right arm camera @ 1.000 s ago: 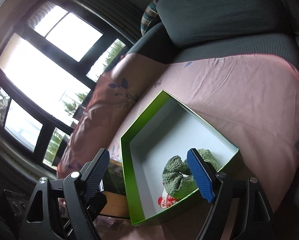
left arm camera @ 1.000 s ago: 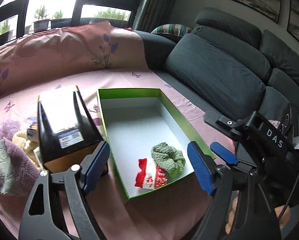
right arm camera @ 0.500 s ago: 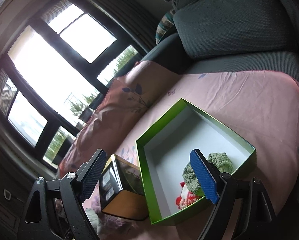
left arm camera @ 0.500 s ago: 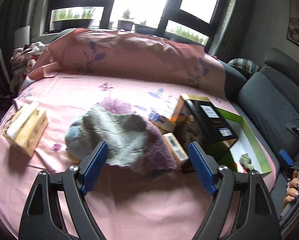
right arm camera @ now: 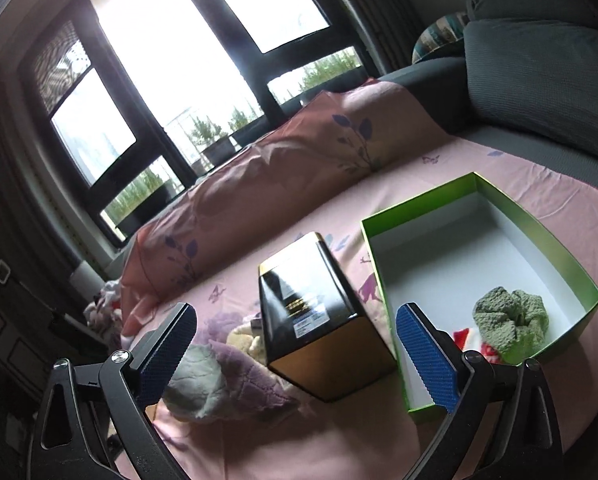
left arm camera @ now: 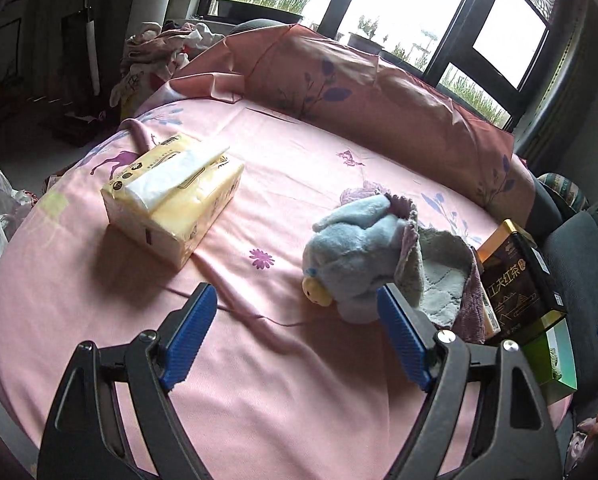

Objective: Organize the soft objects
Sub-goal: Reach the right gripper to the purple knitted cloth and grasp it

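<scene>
Between pickups: both tools empty, left tool point(left arm camera: 295, 344) gaping near the blue plush point(left arm camera: 355, 264), right tool point(right arm camera: 295, 354) just widened, next grab plush for green box point(right arm camera: 539, 236)

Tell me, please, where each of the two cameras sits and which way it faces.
Left wrist: sits on the left hand-held gripper, facing down across the pink sheet at a tissue pack and blue plush toy; own open fingers show.
Right wrist: sits on the right hand-held gripper, facing the black tin and green box; own open fingers show.
Shared: tin, box, sheet.
</scene>
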